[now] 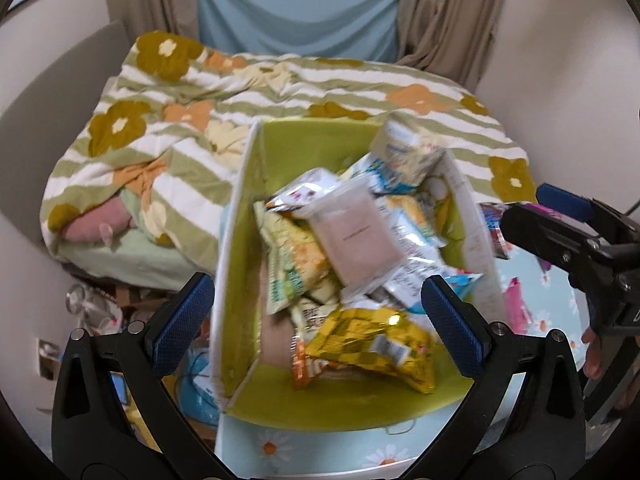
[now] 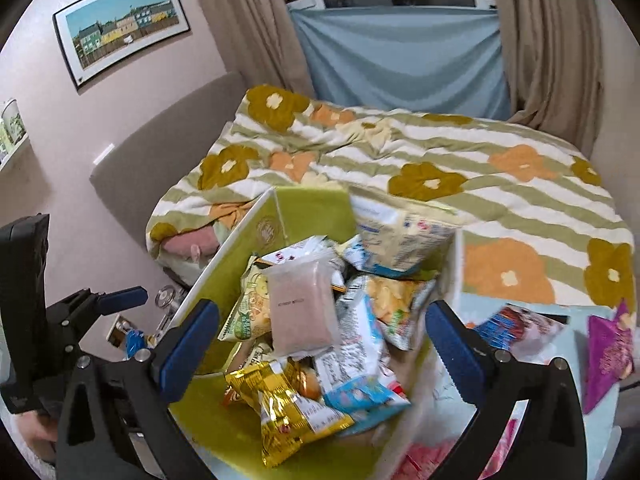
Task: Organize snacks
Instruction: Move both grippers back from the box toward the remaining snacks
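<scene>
A white box with a green lining (image 1: pixel 320 140) (image 2: pixel 312 208) stands on the table, piled with snack packs. A clear pouch of pink powder (image 1: pixel 354 232) (image 2: pixel 300 312) lies on top. A gold foil pack (image 1: pixel 376 344) (image 2: pixel 284 408) sits at the near end, and a cream pack (image 1: pixel 404 148) (image 2: pixel 400 232) leans in the far corner. My left gripper (image 1: pixel 320 320) hangs open above the box's near left part, holding nothing. My right gripper (image 2: pixel 322 344) is wide open over the box's near right side, also holding nothing.
Loose packs lie on the daisy-print tablecloth (image 1: pixel 320 448) right of the box: a purple one (image 2: pixel 608 344), a red and blue one (image 2: pixel 516 326) and a pink one (image 2: pixel 432 456). A bed with a floral duvet (image 1: pixel 280 92) is behind. Clutter sits on the floor at left.
</scene>
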`<state>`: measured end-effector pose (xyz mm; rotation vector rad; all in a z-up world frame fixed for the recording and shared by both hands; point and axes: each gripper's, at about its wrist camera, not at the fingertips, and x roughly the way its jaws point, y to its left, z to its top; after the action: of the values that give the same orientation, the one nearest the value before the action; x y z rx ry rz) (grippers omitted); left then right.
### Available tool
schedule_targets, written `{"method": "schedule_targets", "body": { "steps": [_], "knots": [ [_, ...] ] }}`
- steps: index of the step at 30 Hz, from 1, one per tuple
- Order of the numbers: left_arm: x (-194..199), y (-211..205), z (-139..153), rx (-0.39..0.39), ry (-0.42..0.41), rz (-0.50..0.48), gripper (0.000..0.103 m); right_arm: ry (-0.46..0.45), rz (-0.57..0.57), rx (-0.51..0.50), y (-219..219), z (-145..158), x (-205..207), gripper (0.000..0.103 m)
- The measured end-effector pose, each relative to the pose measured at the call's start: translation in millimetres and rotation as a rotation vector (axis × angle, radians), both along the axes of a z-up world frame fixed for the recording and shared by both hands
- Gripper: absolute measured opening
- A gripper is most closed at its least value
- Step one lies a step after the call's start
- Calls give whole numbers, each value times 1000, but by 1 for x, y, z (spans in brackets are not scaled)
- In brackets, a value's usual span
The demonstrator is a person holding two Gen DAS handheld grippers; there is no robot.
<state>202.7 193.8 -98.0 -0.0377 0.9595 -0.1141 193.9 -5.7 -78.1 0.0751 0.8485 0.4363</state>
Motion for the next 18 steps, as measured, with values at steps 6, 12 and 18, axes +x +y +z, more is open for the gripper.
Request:
{"method": "schedule_targets", "body": {
  "steps": [6,12,18],
  "knots": [
    [-4,-35,13,-30,-35,-85,103,-50,-108,-34,-39,21,-28,103],
    [-14,-93,21,-6,-58,-182,103,-92,-209,-67,-91,37,-50,103],
    [-25,-159,14,10,-51,-212,103,-106,-292,-72,-165,38,-60,103]
  ]
}}
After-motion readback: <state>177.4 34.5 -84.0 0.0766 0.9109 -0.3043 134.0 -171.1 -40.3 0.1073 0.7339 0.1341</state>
